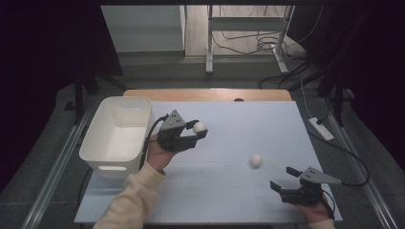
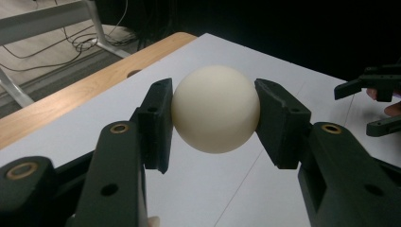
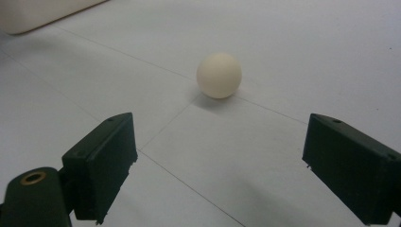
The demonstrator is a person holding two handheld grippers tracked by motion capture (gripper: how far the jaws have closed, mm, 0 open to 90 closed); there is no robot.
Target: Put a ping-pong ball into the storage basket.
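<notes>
The left gripper squeezes a white ball between its two black jaws and holds it up off the white table. In the left gripper view the ball sits snug, with a jaw pressing on each side. The white bin stands at the left edge of the table, just to the left of this hand, and its open top faces up. So the ball has to go left and a little up, over the near wall of the bin, and I think that is the next move. The left hand is much nearer the bin than the right hand is. The right gripper rests near the right corner with its jaws wide apart and nothing in them. A second ball lies on the table, a bit farther away and to the left of it, right in line with those open jaws.
</notes>
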